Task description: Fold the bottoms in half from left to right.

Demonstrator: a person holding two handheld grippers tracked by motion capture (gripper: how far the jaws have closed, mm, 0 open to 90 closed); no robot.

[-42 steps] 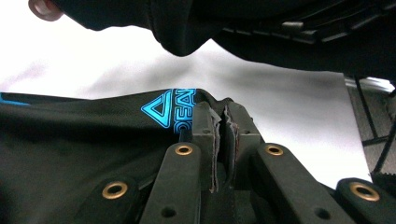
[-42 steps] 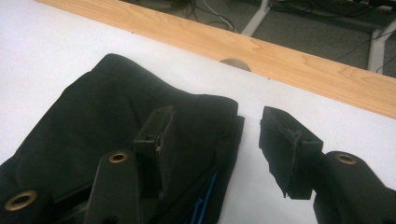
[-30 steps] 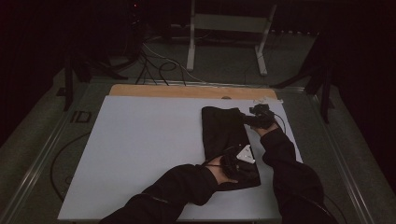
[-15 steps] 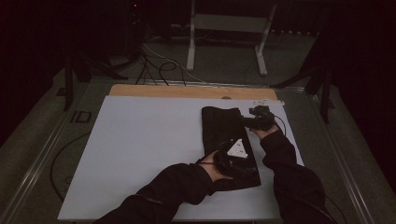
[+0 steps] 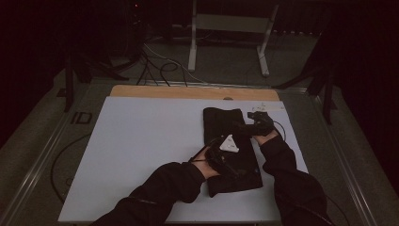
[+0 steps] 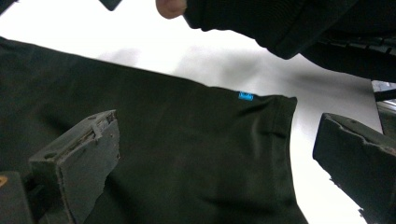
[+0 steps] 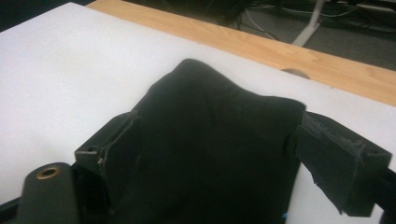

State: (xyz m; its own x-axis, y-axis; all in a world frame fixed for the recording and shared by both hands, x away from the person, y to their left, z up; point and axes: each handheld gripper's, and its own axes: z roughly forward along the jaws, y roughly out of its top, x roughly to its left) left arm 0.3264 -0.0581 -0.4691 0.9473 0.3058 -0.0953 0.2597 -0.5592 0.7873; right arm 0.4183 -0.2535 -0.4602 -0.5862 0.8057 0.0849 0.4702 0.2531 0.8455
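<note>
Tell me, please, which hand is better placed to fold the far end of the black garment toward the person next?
Probably the right. Its tool, jaws just opened, sits at the far end of the black garment, cloth bunched between the jaws. The left tool, also just opened, hovers over the garment's middle.

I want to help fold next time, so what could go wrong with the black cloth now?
1. Both hand-held grippers, left and right, have just been opening over the cloth. Nothing pinches it, so the fold might spring loose.
2. The left jaws stand wide right above the fabric; moving off, one could snag and drag it.
3. The cloth's near edge lies close to the table edge, so it might slide off.
</note>
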